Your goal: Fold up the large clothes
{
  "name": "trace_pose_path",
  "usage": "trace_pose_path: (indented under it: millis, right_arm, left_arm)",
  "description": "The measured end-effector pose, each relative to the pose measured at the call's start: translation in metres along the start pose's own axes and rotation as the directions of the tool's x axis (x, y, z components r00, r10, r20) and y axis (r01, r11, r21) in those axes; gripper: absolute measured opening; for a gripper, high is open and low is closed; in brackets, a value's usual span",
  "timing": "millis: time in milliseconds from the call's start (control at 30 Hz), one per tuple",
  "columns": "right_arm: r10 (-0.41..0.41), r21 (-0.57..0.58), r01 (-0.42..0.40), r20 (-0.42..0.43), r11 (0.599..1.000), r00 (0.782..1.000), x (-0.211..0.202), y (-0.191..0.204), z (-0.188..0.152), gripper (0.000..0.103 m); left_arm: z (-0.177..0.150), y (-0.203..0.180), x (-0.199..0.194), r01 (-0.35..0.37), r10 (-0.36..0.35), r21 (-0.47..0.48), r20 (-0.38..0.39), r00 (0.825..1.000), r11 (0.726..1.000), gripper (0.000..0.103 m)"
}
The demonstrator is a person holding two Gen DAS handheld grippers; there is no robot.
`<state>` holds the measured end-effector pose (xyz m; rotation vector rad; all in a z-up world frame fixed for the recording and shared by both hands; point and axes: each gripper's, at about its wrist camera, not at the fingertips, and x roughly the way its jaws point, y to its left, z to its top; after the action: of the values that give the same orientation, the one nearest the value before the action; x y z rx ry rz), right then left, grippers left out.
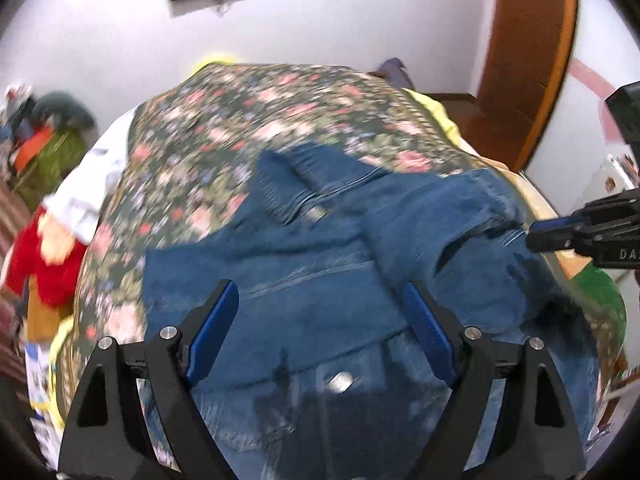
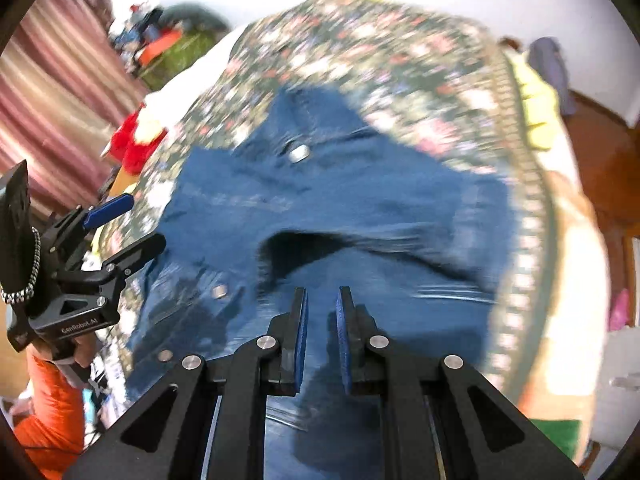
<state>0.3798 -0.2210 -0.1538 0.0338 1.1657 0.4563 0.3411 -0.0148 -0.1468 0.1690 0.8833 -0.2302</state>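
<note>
The denim jacket (image 1: 320, 272) lies rumpled on the floral bedspread (image 1: 240, 120), one sleeve flopped across its front, so folding looks barely begun. The left tongs (image 1: 320, 304) hover wide above it; the right tongs (image 2: 322, 304) are narrow, holding nothing.

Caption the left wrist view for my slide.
Open left gripper above a denim jacket on a floral bedspread.

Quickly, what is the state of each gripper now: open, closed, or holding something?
Left gripper: open wide above the denim jacket, holding nothing.
Right gripper: narrow gap between the fingers, nothing visibly gripped.
</note>
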Motion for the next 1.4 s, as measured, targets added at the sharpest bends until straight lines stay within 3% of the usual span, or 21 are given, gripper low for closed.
trace_pose_path:
  millis: [133, 300, 500, 600, 667, 700, 733, 800, 967, 1133, 1300, 1400]
  right_arm:
    - [-0.100, 0.057, 0.096, 0.071, 0.994, 0.992, -0.029, -0.045, -0.008, 0.009]
    - [-0.171, 0.126, 0.159, 0.085, 0.979, 0.982, -0.042, -0.093, -0.022, 0.009]
    - [-0.161, 0.184, 0.152, 0.036, 0.971, 0.986, -0.026, -0.126, -0.042, 0.009]
    - [-0.139, 0.200, 0.132, 0.018, 0.971, 0.990, -0.016, -0.131, -0.049, 0.009]
    - [-0.126, 0.199, 0.121, 0.009, 0.972, 0.992, -0.010, -0.132, -0.052, 0.009]
    - [-0.122, 0.196, 0.118, 0.007, 0.973, 0.992, -0.008, -0.131, -0.053, 0.009]
    - [-0.120, 0.194, 0.117, 0.006, 0.974, 0.993, -0.006, -0.131, -0.053, 0.009]
    - [-0.118, 0.188, 0.115, 0.005, 0.975, 0.993, -0.003, -0.129, -0.053, 0.009]
    - [-0.097, 0.172, 0.093, 0.014, 0.981, 0.995, 0.003, -0.120, -0.042, 0.009]
    - [-0.131, 0.145, 0.121, 0.063, 0.982, 0.989, 0.004, -0.106, -0.018, 0.009]
    - [-0.172, 0.106, 0.168, 0.033, 0.980, 0.985, 0.030, -0.098, 0.001, 0.009]
    - [-0.241, 0.070, 0.242, -0.021, 0.968, 0.970, 0.060, -0.096, 0.000, 0.009]
  left_arm:
    - [0.027, -0.046, 0.018, 0.037, -0.036, 0.106, -0.009, 0.999, 0.994, 0.084]
    - [0.047, -0.110, 0.050, 0.083, -0.070, 0.251, -0.062, 0.996, 0.964, 0.084]
    - [0.051, -0.177, 0.101, 0.135, -0.077, 0.405, -0.156, 0.985, 0.904, 0.084]
    - [0.049, -0.191, 0.126, 0.088, -0.011, 0.449, -0.171, 0.985, 0.889, 0.084]
    - [0.048, -0.193, 0.133, 0.050, 0.014, 0.467, -0.133, 0.991, 0.883, 0.080]
    - [0.047, -0.191, 0.132, 0.036, 0.017, 0.465, -0.109, 0.994, 0.884, 0.068]
    - [0.048, -0.189, 0.129, 0.017, 0.026, 0.461, -0.086, 0.996, 0.887, 0.048]
    - [0.053, -0.181, 0.118, -0.009, 0.031, 0.429, -0.046, 0.998, 0.903, 0.032]
    - [0.076, -0.138, 0.071, -0.031, 0.008, 0.303, 0.077, 0.997, 0.953, 0.029]
    - [0.093, -0.062, 0.021, -0.031, 0.008, 0.145, 0.158, 0.987, 0.989, 0.028]
    - [0.078, 0.015, -0.004, -0.113, 0.107, 0.020, 0.183, 0.977, 0.993, 0.025]
    - [0.052, 0.060, 0.000, -0.140, 0.147, -0.062, 0.132, 0.980, 0.988, 0.023]
